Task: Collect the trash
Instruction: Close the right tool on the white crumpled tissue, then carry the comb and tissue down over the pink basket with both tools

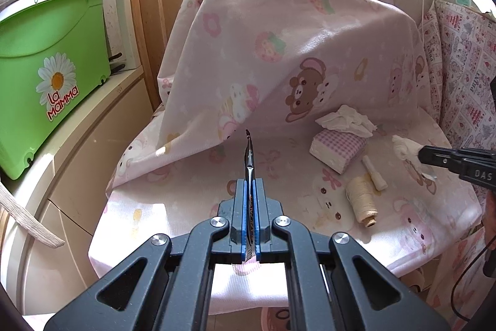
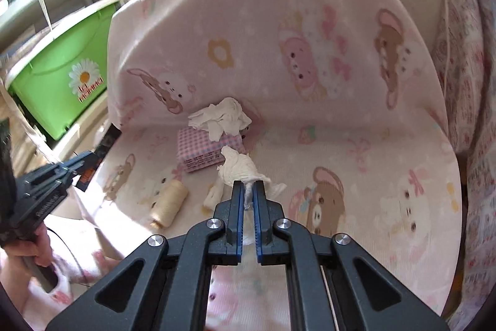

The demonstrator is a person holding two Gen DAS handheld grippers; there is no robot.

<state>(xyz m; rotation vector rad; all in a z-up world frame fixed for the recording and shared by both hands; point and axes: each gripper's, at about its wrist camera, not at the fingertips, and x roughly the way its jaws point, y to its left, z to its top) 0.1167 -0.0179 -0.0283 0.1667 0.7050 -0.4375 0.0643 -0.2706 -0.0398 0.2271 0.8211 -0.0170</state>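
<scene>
My left gripper (image 1: 249, 182) is shut on a thin dark wrapper (image 1: 249, 154), seen edge-on and sticking up past the fingertips, above the pink-sheeted seat (image 1: 192, 207). My right gripper (image 2: 248, 185) is shut on a crumpled white tissue (image 2: 240, 168) just above the seat; from the left wrist view it comes in at the right edge (image 1: 423, 155), holding that tissue (image 1: 403, 146). Behind it, another crumpled tissue (image 2: 221, 117) lies on a pink gingham tissue pack (image 2: 201, 151). The left gripper (image 2: 86, 158) shows at the left, held by a hand.
A cream thread spool (image 2: 169, 202) and a small rolled white paper (image 2: 214, 194) lie on the seat left of my right gripper. The sheet drapes over the chair back (image 1: 279, 36). A green bin (image 1: 46, 67) stands on a cabinet at the left. Patterned cushions (image 1: 458, 67) are at the right.
</scene>
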